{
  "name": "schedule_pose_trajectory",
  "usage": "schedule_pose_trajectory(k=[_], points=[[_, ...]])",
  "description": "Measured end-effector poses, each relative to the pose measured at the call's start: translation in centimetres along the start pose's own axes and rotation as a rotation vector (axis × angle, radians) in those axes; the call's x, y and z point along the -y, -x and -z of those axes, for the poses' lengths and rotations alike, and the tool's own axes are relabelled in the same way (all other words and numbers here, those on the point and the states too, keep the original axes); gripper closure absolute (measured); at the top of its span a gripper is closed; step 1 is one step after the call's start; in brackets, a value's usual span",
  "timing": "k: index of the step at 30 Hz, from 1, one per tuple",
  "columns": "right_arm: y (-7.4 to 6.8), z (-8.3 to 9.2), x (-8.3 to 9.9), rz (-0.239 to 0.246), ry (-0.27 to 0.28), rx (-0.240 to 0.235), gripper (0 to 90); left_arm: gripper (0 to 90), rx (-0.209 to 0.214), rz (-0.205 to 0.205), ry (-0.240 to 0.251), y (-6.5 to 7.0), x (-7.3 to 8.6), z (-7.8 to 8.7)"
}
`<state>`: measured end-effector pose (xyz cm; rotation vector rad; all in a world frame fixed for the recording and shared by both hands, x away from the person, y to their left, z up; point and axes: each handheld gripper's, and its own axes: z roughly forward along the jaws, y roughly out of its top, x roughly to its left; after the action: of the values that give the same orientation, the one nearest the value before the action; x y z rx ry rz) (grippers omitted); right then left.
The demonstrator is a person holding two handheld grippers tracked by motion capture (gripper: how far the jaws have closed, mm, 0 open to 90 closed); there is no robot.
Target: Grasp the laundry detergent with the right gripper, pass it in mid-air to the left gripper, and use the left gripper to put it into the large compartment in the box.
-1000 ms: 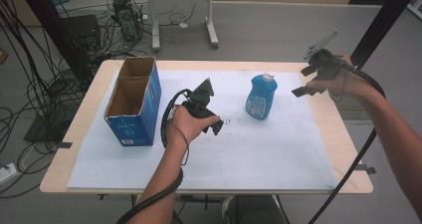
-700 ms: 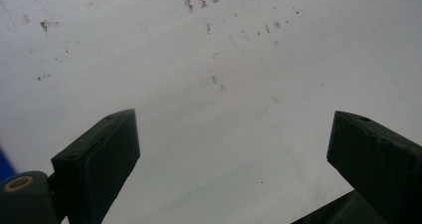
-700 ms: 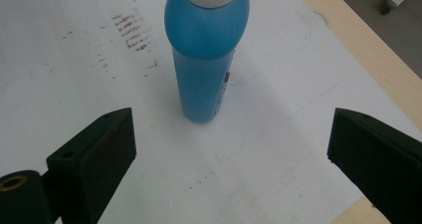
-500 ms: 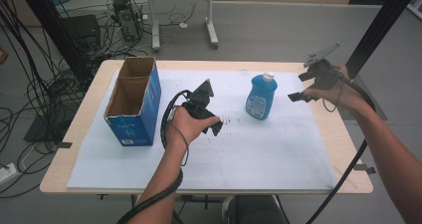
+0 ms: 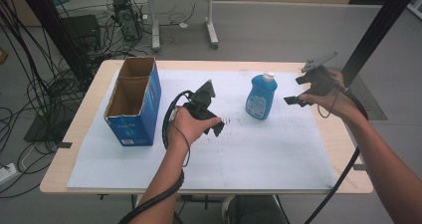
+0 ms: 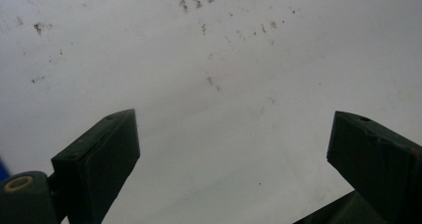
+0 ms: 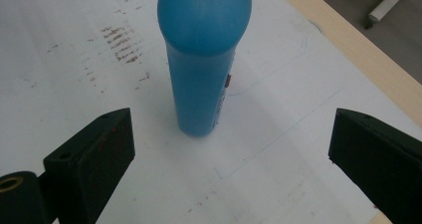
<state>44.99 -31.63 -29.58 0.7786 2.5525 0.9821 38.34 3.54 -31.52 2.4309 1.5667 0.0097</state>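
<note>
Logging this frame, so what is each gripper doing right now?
Left gripper: open, empty, over the white sheet.
Right gripper: open, empty, facing the blue bottle, not touching it.

Grey floor (image 5: 278, 30) all around a light wooden table (image 5: 89, 149), with a white sheet (image 5: 268, 154) covering most of its top, faintly stained with brown specks. Beyond the table's far edge, a white-legged desk (image 5: 211, 32). Left of the table, black cables (image 5: 30, 89) tangled across the floor beside a dark box-shaped unit (image 5: 82, 32). Right of the table, a black post (image 5: 373, 30) rising at a slant. Soft, even lighting throughout.
</note>
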Motion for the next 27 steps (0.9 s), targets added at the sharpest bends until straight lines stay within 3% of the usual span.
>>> schedule_pose_trajectory(k=[18, 27], points=[[-0.9, -2.9, 1.2, -0.008, 0.067, 0.013, 3.9, 6.8, 0.003, 0.0, -0.007, -0.2, 0.1, -0.5], [-1.1, -4.8, 2.1, -0.034, 0.097, 0.008, 3.7, 6.8, 0.008, 0.004, -0.009, -0.3, 0.1, -0.8]])
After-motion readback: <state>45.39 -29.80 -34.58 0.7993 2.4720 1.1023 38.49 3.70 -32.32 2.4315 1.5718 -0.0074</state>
